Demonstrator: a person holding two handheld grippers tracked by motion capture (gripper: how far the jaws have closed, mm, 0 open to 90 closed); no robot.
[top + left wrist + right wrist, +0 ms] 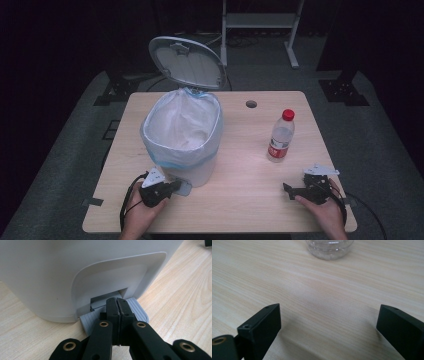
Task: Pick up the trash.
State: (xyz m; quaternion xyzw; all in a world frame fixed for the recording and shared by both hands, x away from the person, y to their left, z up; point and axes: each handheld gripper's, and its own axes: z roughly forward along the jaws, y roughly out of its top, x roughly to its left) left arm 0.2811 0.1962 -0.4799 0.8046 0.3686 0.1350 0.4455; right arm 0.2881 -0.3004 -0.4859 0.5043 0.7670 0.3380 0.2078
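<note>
A white pedal bin lined with a white bag stands on the left half of the table, its round lid tipped up and open. My left gripper is shut, with nothing between its jaws. In the left gripper view its tips rest on top of the grey ribbed pedal at the foot of the bin. A clear plastic bottle with a red cap and red label stands upright at the right. My right gripper lies on the table in front of it, open and holding nothing. The bottle's base is ahead of the jaws.
The wooden table has a round cable hole near its far edge. Bare tabletop lies between the bin and the bottle. A metal frame stands on the floor beyond the table.
</note>
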